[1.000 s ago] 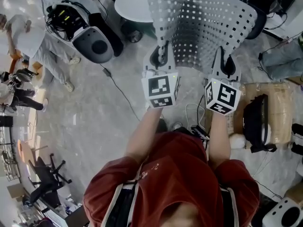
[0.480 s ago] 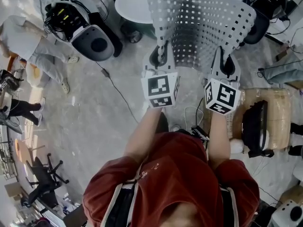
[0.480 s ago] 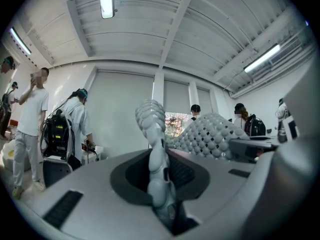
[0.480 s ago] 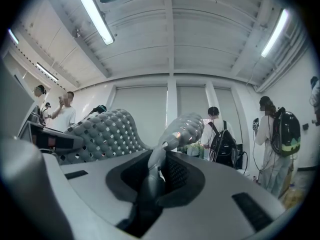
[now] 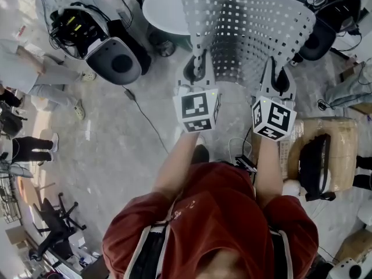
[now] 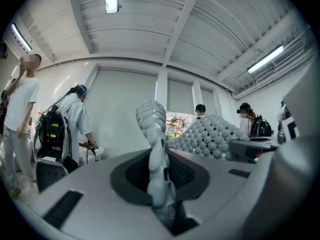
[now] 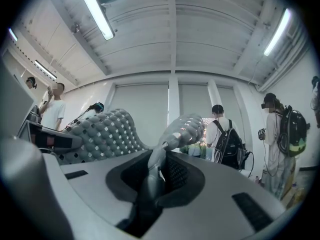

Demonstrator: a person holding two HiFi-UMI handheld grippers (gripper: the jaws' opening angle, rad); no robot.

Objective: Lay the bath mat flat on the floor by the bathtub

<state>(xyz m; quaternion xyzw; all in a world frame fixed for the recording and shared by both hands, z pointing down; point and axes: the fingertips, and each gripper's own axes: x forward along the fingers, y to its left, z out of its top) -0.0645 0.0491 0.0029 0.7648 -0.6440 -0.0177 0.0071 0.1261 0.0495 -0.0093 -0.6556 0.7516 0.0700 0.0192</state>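
Grey stone floor (image 5: 116, 150) and the gear on it have shifted in the head view since a second ago; the grip is unchanged. One white holed bath mat (image 5: 250, 34) hangs in the air, well off the floor. Two tongs, the left tongs (image 5: 196, 63) and the right tongs (image 5: 275, 68), each pinch its near edge.

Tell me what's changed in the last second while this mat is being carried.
The floor scene has slid down the head view: the cardboard box sits lower, so the carrier has likely stepped forward. The bystander at left has drifted toward the picture's edge. Unchanged: the left tool and right tool stay shut on the bath mat's near edge, holding it up between them.
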